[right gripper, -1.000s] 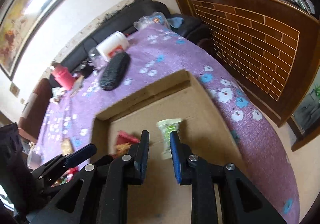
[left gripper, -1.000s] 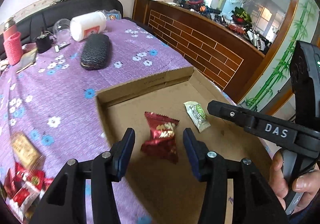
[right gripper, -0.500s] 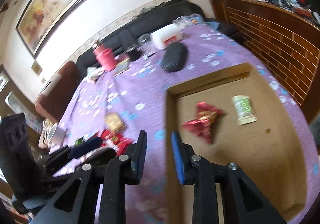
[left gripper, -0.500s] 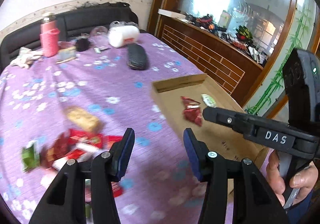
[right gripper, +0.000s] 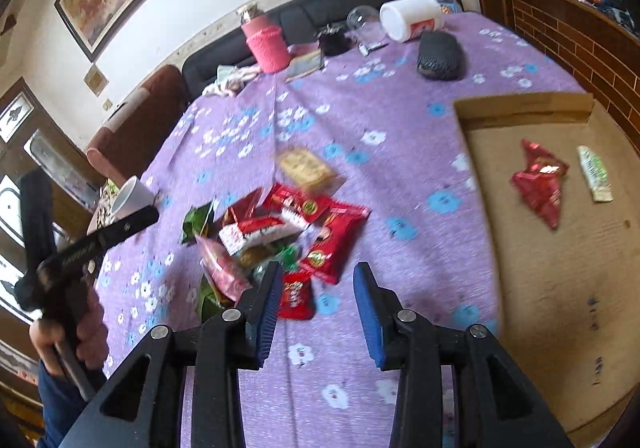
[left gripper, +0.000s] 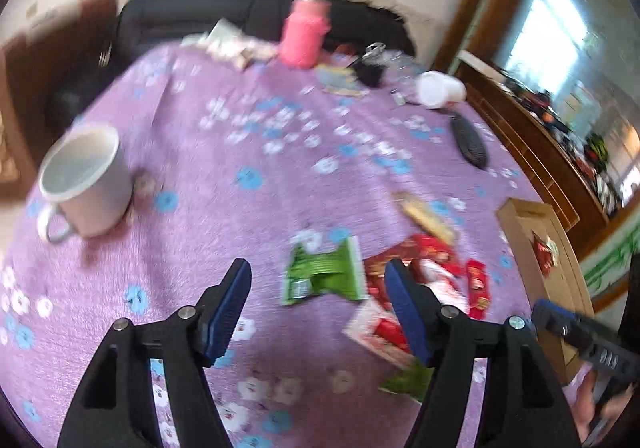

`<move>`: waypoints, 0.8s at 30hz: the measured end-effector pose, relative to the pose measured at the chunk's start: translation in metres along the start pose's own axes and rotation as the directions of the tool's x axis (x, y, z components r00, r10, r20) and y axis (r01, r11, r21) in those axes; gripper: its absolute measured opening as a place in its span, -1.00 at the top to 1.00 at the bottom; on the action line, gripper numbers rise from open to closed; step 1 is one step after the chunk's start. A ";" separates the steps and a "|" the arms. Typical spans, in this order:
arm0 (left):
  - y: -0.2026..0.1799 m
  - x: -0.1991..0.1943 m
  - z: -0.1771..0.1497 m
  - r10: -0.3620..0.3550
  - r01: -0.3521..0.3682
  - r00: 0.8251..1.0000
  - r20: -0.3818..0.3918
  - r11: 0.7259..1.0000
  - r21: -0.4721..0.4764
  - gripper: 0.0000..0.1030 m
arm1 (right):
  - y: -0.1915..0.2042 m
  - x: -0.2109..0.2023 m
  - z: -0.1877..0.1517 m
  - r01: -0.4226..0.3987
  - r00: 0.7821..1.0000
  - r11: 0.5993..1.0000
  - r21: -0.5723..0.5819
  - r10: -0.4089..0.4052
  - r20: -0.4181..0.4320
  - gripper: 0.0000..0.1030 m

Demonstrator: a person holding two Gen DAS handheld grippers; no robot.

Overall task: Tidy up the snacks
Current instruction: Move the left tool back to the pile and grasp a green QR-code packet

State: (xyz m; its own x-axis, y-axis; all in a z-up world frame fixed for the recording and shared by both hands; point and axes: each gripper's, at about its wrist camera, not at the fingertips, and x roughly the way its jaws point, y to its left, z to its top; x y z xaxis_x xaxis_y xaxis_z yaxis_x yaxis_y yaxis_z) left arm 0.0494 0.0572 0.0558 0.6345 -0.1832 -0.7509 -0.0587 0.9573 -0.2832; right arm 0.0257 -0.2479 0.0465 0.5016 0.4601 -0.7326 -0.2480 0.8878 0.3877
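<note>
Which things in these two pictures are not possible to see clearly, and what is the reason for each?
- Snack pile, right wrist view: wrappers overlap and the right gripper, jaws opening and empty, covers its near edge; count unclear.
- Green packet, left wrist view: motion blur, print unreadable.
- Cardboard box, left wrist view: squeezed at the edge, contents tiny.
- White cup, right wrist view: partly behind the left gripper's finger.
</note>
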 end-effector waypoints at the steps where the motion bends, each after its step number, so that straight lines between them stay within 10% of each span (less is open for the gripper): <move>1: 0.004 0.007 0.000 -0.015 0.015 1.000 -0.020 1.000 -0.020 -0.37 | 0.002 0.004 -0.002 0.000 1.000 1.000 -0.001 0.000 -0.010 0.24; 12: -0.010 0.071 0.002 0.055 -0.053 0.997 -0.061 0.998 0.035 -0.49 | 0.007 0.013 -0.007 0.030 0.999 0.999 -0.010 -0.031 -0.040 0.23; 14: -0.014 0.071 -0.001 0.087 -0.086 0.996 -0.021 0.993 0.076 -0.05 | 0.014 0.015 -0.008 0.008 0.999 1.000 -0.025 -0.009 -0.044 0.23; 18: -0.015 0.066 -0.002 0.078 -0.079 0.997 0.015 0.991 0.107 0.22 | 0.036 0.023 -0.013 -0.060 0.997 0.995 -0.081 0.055 -0.055 -0.04; 24: 0.002 0.051 0.000 0.065 -0.068 0.997 0.044 0.995 0.070 0.26 | 0.069 0.045 -0.022 -0.066 0.994 0.989 -0.136 0.053 -0.096 -0.11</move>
State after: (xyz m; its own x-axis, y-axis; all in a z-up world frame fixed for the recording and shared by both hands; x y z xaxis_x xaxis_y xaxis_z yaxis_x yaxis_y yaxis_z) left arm 0.0817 0.0498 0.0164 0.6625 -0.1108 -0.7408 -0.0477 0.9807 -0.1894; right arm 0.0130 -0.1661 0.0283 0.4057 0.5060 -0.7612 -0.3908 0.8488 0.3560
